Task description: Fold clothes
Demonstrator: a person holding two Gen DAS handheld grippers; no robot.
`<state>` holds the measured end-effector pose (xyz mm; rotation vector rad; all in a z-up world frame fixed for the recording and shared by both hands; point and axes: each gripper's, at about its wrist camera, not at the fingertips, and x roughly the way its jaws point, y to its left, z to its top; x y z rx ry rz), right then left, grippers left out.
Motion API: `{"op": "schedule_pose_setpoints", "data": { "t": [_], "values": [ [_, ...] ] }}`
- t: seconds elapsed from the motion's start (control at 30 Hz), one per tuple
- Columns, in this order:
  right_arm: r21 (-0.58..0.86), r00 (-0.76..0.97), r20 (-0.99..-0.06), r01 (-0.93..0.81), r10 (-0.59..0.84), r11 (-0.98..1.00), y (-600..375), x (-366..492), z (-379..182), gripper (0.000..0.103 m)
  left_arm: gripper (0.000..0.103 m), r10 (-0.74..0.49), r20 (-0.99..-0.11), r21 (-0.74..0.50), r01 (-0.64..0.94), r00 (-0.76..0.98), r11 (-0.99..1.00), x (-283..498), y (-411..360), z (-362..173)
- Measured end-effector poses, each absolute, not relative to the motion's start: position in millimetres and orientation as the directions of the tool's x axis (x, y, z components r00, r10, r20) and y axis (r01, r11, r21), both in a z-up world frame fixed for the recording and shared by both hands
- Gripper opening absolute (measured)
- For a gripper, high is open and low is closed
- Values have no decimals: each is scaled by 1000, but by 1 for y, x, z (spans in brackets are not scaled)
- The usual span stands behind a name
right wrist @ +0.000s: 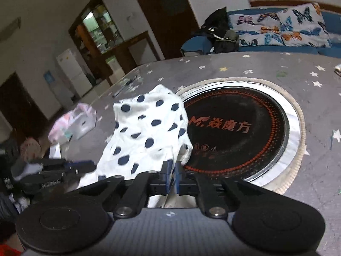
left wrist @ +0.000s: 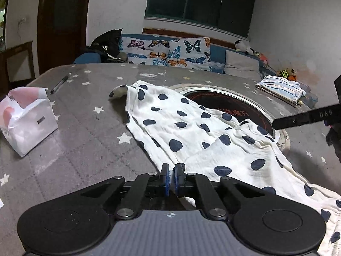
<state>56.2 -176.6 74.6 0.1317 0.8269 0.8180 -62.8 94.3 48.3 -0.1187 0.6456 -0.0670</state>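
A white garment with dark blue dots (left wrist: 191,132) lies across the grey star-patterned table (left wrist: 85,140), partly over the round black cooktop (left wrist: 223,104). My left gripper (left wrist: 172,170) is shut on the garment's near edge. In the right wrist view the same dotted garment (right wrist: 147,132) hangs bunched and lifted beside the cooktop (right wrist: 238,128). My right gripper (right wrist: 172,166) is shut on its cloth edge. The right gripper's finger also shows in the left wrist view (left wrist: 307,117) at the right edge. The left gripper shows blurred in the right wrist view (right wrist: 81,166).
A white plastic bag (left wrist: 23,119) and a pen (left wrist: 60,83) lie on the table's left. A folded striped cloth (left wrist: 281,89) sits at the far right. A grey stuffed item (left wrist: 118,91) pokes out beyond the garment. A sofa with butterfly cushions (left wrist: 168,51) stands behind.
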Motion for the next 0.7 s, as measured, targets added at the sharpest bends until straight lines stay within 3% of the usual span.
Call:
{"op": "schedule_pose_setpoints", "data": {
  "t": [0.03,0.1,0.13,0.27,0.37,0.6,0.7],
  "values": [
    [425,390,-595,-589,703,687,-177,59,74,18,7,-99,-595,-130,26,798,991,-63,94,49],
    [463,369,-583,-581,724,669,-175,64,70,47,9,-97,-594,-126,27,799,992,-62,93,50],
    [467,364,-585,-579,725,668,-172,65,68,48,9,-96,-594,-125,27,799,992,-62,93,51],
    [476,322,-599,-593,733,650,-159,66,58,35,6,-97,-599,-118,32,795,992,-62,91,49],
    [449,330,-629,-585,703,676,-153,64,55,2,6,-90,-602,-110,29,793,994,-61,91,47],
    [360,414,-656,-564,631,743,-161,66,55,2,9,-93,-615,-114,28,783,993,-58,94,47],
    [316,444,-650,-581,617,750,-159,60,62,8,10,-97,-610,-118,31,787,993,-57,95,52]
  ]
}}
